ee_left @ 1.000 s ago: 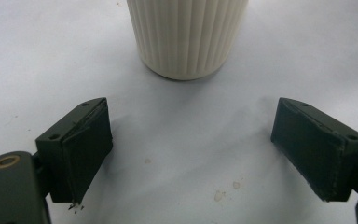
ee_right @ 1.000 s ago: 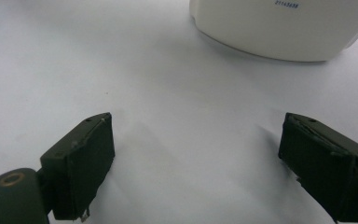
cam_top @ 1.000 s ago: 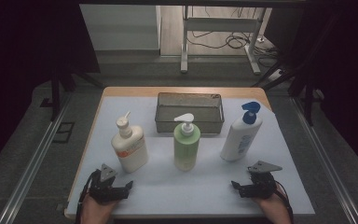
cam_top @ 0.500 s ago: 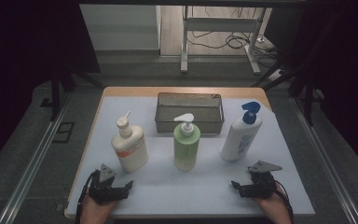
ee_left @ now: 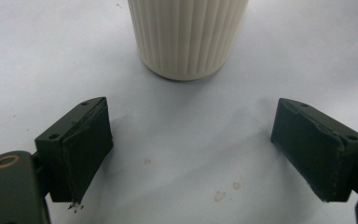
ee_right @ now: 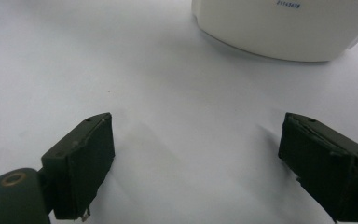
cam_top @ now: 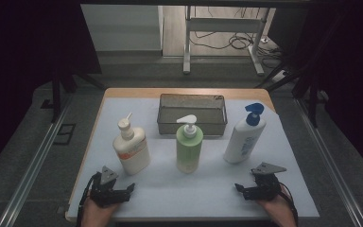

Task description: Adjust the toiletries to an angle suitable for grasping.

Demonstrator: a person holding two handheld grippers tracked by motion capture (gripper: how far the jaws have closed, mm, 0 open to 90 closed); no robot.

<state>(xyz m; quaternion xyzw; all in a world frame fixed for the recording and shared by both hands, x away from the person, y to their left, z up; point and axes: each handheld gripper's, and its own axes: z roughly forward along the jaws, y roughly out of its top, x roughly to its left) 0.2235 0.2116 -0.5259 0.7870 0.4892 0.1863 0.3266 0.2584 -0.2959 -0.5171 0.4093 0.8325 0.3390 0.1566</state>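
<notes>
Both grippers sit low on the desk near its front edge, nothing held. Left gripper: fingers spread wide, bare white surface between them, cream ribbed bottle standing upright just ahead, apart from the fingers. Right gripper: fingers also wide apart and empty, white bottle with blue pump ahead and slightly off to the side, not touching. Green pump bottle upright between the other two. Wire mesh basket behind the bottles at the far side, looks empty.
</notes>
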